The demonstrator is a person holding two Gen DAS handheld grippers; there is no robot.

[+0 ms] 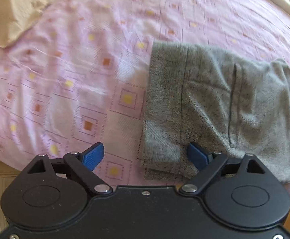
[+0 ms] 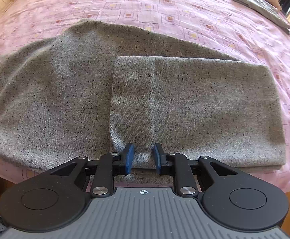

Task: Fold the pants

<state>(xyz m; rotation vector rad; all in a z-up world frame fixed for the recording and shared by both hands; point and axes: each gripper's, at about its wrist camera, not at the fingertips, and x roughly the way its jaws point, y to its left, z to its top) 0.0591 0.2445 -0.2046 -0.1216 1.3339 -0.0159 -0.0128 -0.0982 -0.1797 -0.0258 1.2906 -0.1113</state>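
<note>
left claw (image 1: 145,155) is spread wide over the pants (image 1: 214,107) hem, nothing gripped, likely for the next fold | right claw (image 2: 143,155) is narrowed, apparently pinching the folded leg edge | pants are laid on the bed (image 2: 184,6)

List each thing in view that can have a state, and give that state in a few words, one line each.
pants: lying on the bed, partly folded, one end doubled back over the rest.
left gripper: fingers wide open over the pants' edge, gripping nothing.
right gripper: fingers narrowly apart above the folded layer; grip unclear.
bedspread: spread out, lightly wrinkled.
</note>
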